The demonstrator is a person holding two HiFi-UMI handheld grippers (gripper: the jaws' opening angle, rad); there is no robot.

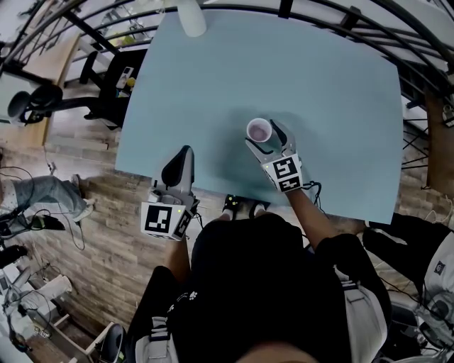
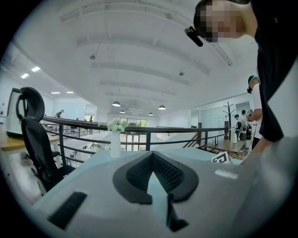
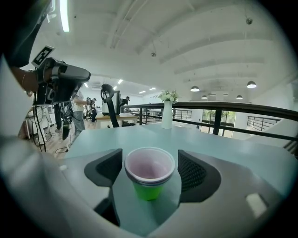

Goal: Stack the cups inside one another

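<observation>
A nested stack of cups (image 1: 259, 131), green on the outside and pale pink inside, stands upright on the light blue table (image 1: 326, 85). My right gripper (image 1: 265, 136) is open around it. In the right gripper view the cup stack (image 3: 149, 174) sits between the two dark pads (image 3: 193, 172), with a thin gap on each side. My left gripper (image 1: 186, 152) hovers at the table's front edge, to the left of the cups. Its jaws are shut, tips touching, with nothing held (image 2: 152, 155).
A white vase with flowers (image 1: 191, 18) stands at the table's far edge, also seen as the vase (image 3: 167, 114) beyond the cups. A black railing (image 2: 139, 132) runs behind the table. An office chair (image 2: 32, 135) is off the left side.
</observation>
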